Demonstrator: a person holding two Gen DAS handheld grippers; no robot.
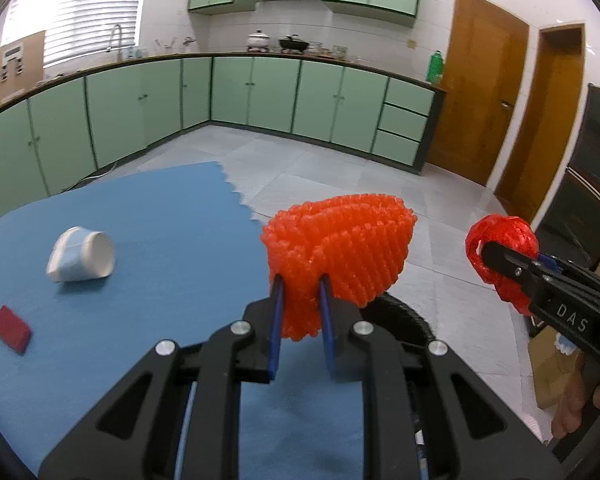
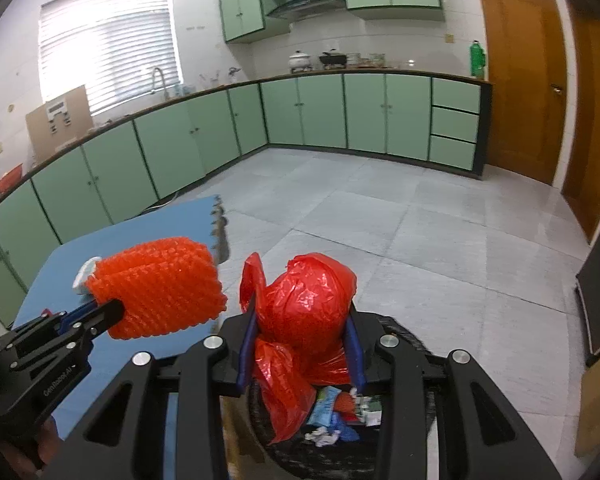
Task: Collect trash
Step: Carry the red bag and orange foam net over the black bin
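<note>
Kitchen, blue-covered desk, black bin beside its edge. Right claw pinches a red plastic bag directly over the bin, which already holds scraps. Left claw pinches an orange foam net near the bin. Left on the desk: white cup, red block; roughly halfway, I judge

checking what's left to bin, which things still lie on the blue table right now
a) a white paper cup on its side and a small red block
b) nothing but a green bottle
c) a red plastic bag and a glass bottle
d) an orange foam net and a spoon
a: the left wrist view shows the white paper cup tipped over and the small red block lying on the blue table.
</note>
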